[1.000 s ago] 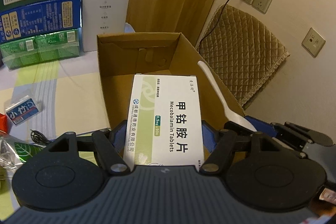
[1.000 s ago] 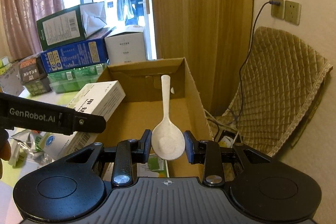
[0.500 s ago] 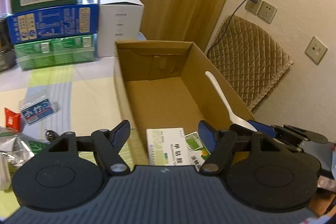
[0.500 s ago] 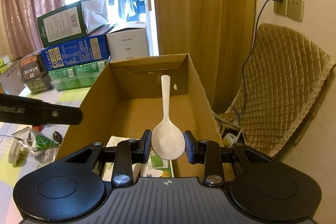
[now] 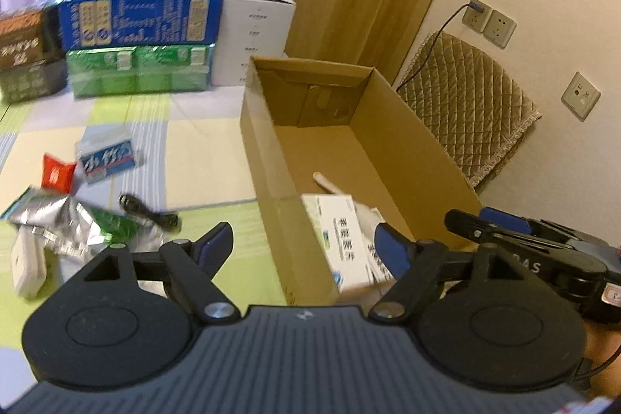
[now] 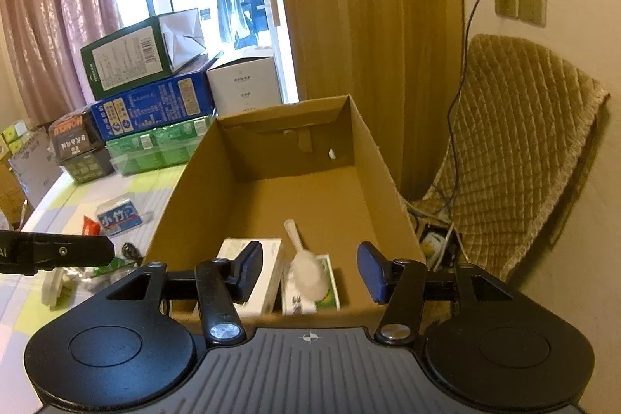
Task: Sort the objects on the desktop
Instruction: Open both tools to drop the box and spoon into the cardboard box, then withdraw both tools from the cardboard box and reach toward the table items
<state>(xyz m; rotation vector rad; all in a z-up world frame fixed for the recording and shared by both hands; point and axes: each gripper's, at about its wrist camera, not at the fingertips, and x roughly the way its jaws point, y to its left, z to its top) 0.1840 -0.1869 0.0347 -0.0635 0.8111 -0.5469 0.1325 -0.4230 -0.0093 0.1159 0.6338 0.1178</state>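
on checked tablecloth (image 5: 202, 158): cardboard box (image 5: 268, 158) w/ spoon (image 6: 306, 268).

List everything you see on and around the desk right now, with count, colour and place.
Cardboard box: one, brown, open, at the desk's right edge.
Spoon: one, white, inside the cardboard box, near end.
Medicine boxes: at least two, white and green, inside the cardboard box beside the spoon.
Stacked cartons: several, green, blue, white and dark, at the desk's far side.
Small packet: one, blue and white, on the desk.
Red sachet: one, beside the small packet.
Foil wrappers: silver and green, near left.
Cable: one, black, on the desk.
Quilted cushion: one, tan, against the wall.
Left hand-held gripper: black, open.
Right hand-held gripper: black, open.
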